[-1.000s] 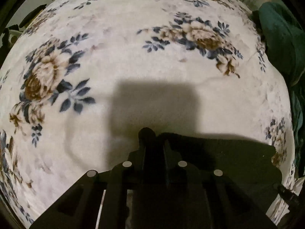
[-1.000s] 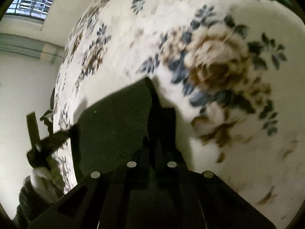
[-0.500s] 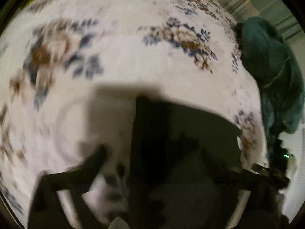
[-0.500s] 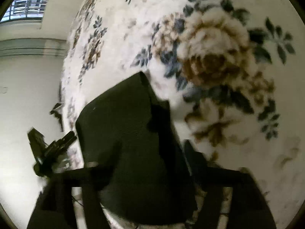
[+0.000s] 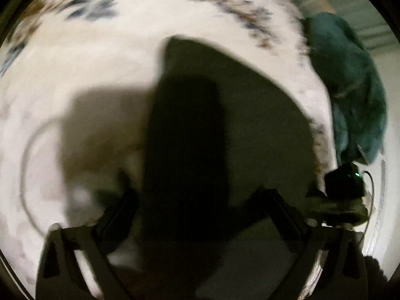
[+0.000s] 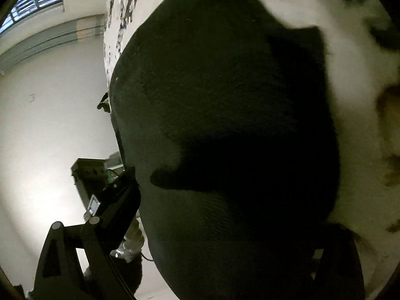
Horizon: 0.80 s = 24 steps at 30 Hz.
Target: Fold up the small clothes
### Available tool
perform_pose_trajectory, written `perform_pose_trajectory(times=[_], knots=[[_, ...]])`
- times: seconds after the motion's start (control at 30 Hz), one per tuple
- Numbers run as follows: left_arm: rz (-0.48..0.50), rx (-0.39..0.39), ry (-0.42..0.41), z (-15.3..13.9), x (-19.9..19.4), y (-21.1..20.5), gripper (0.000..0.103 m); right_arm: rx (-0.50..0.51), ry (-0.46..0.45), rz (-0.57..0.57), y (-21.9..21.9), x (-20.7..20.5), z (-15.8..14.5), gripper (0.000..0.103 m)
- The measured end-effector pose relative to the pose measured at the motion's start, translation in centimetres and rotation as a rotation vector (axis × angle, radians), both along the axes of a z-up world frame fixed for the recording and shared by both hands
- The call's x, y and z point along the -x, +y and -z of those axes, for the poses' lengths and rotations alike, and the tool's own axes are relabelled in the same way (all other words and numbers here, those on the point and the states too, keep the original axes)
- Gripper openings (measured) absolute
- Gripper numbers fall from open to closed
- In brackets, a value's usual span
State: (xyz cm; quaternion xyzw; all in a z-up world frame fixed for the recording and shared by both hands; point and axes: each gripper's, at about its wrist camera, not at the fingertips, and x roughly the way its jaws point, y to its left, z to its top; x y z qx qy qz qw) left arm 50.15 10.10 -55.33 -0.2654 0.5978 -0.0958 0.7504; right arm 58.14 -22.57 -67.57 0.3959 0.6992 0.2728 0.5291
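A dark folded garment (image 5: 250, 125) lies flat on the floral blanket (image 5: 100, 62); in the right wrist view the garment (image 6: 225, 100) fills the middle of the picture. My left gripper (image 5: 200, 212) hovers over its near edge with both fingers (image 5: 120, 212) spread apart; the jaws are closing, the cloth lies between and beneath them, and no pad presses it. My right gripper (image 6: 225, 225) stands open low over the cloth's other end, fingers (image 6: 117, 200) wide on either side. In the left wrist view the right gripper (image 5: 345, 187) shows at the cloth's right edge.
A teal garment (image 5: 350, 87) is heaped at the blanket's right edge. The blanket edge (image 6: 110, 37) drops off to a pale wall (image 6: 50, 125). A person's gloved hand (image 6: 132, 242) shows low at the left. The left wrist view is motion-blurred.
Both grippers, shut on the dark garment's corners a second ago, have let go and opened. The garment now lies flat, and both cameras have moved in closer over it.
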Motion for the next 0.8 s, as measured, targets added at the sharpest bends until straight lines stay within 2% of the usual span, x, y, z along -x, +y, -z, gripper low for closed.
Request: perform_pose_trajectory(times=[0.03, 0.07, 0.13, 0.3, 0.43, 0.5, 0.67, 0.8], knots=[[0.018, -0.011, -0.002, -0.3, -0.1, -0.6, 0.031, 0.011, -0.018, -0.003, 0.0, 0.0, -0.5, 0.037], [0.024, -0.001, -0.008, -0.8, -0.2, -0.8, 0.027, 0.079, -0.022, -0.015, 0.0, 0.2, -0.6, 0.025], [0.019, 0.014, -0.029, -1.6, -0.3, -0.7, 0.024, 0.098, -0.045, 0.001, -0.2, 0.6, -1.4, 0.024], [0.026, 0.038, -0.059, -4.3, -1.4, -0.4, 0.023, 0.1, -0.121, 0.033, -0.6, 0.0, -5.5, 0.021], [0.036, 0.063, -0.112, -7.1, -5.2, -0.2, 0.023, 0.102, -0.17, 0.051, -0.4, -1.8, -8.7, 0.021], [0.039, 0.074, -0.129, -8.2, -7.5, -0.1, 0.022, 0.108, -0.2, 0.068, -0.8, -3.6, -10.4, 0.021], [0.087, 0.055, -0.18, -10.3, -17.3, -0.9, 0.023, 0.119, -0.254, 0.138, -1.8, -10.5, -13.5, 0.021], [0.109, 0.032, -0.184, -9.8, -24.7, -1.3, 0.023, 0.145, -0.281, 0.181, -2.4, -17.9, -14.0, 0.021]])
